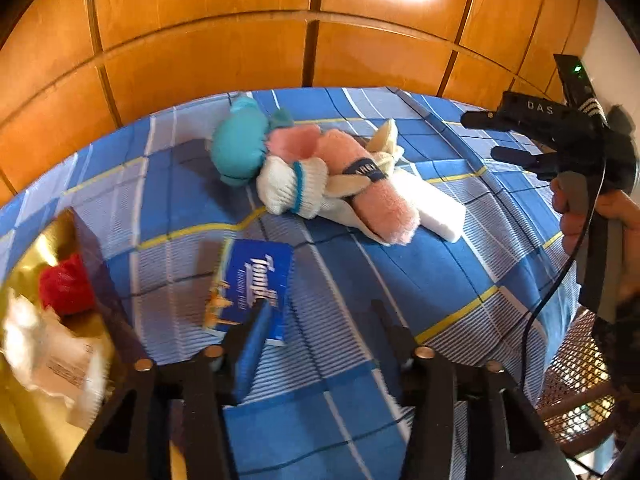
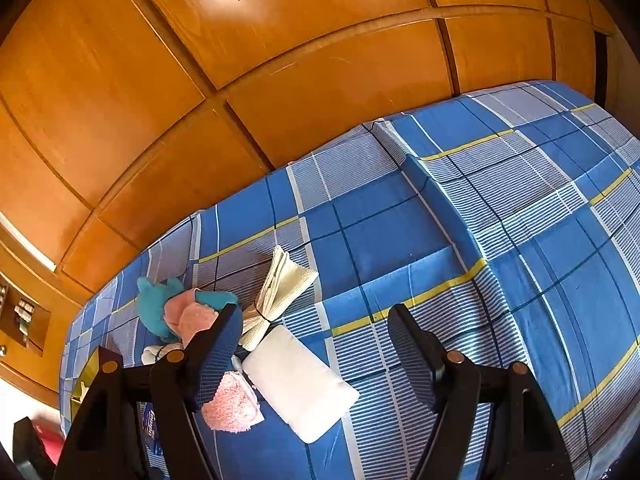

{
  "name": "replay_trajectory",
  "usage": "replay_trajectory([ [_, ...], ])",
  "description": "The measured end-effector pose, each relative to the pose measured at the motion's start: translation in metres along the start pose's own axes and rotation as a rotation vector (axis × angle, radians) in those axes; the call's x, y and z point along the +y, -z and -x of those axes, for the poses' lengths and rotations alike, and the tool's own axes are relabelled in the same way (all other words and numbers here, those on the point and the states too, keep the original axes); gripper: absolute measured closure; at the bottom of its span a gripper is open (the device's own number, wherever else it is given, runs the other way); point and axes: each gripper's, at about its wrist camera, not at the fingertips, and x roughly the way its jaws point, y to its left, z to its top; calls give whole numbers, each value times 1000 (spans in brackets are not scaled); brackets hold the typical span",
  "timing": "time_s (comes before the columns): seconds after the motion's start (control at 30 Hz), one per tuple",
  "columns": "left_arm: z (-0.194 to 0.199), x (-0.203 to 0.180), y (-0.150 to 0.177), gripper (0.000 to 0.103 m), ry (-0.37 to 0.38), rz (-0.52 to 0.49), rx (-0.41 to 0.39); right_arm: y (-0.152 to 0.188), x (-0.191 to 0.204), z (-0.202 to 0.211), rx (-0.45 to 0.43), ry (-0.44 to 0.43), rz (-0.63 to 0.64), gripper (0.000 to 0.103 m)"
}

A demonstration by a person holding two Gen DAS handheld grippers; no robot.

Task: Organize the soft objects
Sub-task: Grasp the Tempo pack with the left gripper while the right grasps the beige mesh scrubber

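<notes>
A pile of soft things lies on the blue checked bed (image 1: 420, 280): a teal plush (image 1: 240, 144), a white sock with teal bands (image 1: 292, 188), a rolled pink towel (image 1: 376, 192), a cream cloth (image 1: 384, 140) and a white foam block (image 1: 436, 212). A blue tissue pack (image 1: 252, 284) lies flat by my left gripper's (image 1: 320, 312) left finger; the jaws stand apart with only bedding between them. My right gripper (image 2: 316, 320) is open above the white foam block (image 2: 300, 380), its left finger over the pink towel (image 2: 232, 404). The teal plush (image 2: 154, 304) and cream cloth (image 2: 280, 288) lie beyond.
A gold box (image 1: 24, 280) at the left holds a red item (image 1: 64, 284) and a white packet (image 1: 48, 360). Wooden wardrobe doors (image 1: 200, 40) stand behind the bed. A hand (image 1: 580, 216) holds the right gripper (image 1: 500, 136). A mesh seat (image 1: 580, 380) is beyond the bed's right edge.
</notes>
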Motion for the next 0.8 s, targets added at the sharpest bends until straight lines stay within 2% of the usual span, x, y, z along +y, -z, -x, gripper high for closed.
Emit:
replay_trajectory([
  [0.1, -4, 12, -8, 40, -51, -16, 23, 1, 2, 0, 0, -5, 6, 27],
  [0.3, -33, 20, -22, 29, -98, -60, 96, 1, 5, 2, -1, -22, 17, 27],
  [0.47, -59, 24, -26, 29, -121, -50, 148, 1, 5, 4, -3, -34, 14, 27],
  [0.57, -70, 23, -24, 51, -131, -57, 183, 1, 5, 4, -2, -39, 15, 27],
  [0.73, -52, 9, -15, 52, -152, -74, 101, 0, 6, 3, -3, -32, 18, 27],
  [0.8, -38, 4, -6, 52, -123, -37, 62, -1, 4, 3, -4, -27, 7, 27],
])
